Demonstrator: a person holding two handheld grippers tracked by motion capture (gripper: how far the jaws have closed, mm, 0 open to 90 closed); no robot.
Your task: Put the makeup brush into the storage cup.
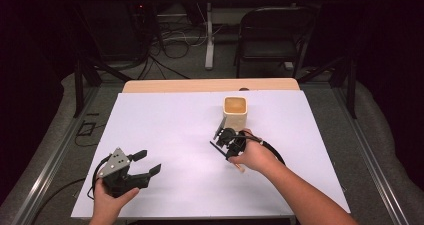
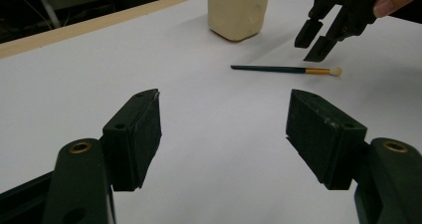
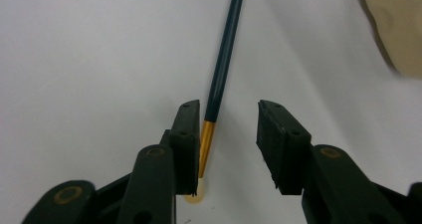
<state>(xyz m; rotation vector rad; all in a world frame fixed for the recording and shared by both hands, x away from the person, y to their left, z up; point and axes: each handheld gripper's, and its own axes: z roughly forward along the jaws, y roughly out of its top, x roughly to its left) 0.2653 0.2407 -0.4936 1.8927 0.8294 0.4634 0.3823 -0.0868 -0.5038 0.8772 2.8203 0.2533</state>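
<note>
One brush lies flat on the white sheet, dark green handle, gold ferrule, pale tip. In the high view it sits right of centre, mostly hidden under the right gripper. One beige square cup stands upright just beyond it, toward the far edge, not touching the brush. Cup interior looks empty from above.

Two grippers, one per hand. The right gripper hangs over the brush's ferrule end, jaws part open and straddling it: in the right gripper view the brush runs up between the jaws, close against the left-hand pad, with a clear gap to the other pad. Not clamped. Whether the near pad touches the ferrule, cannot tell.

Left gripper rests near the front left of the sheet, well apart from brush and cup, jaws wide open, nothing between them.

One wooden table edge shows past the sheet. One black chair stands behind the table on the floor.
</note>
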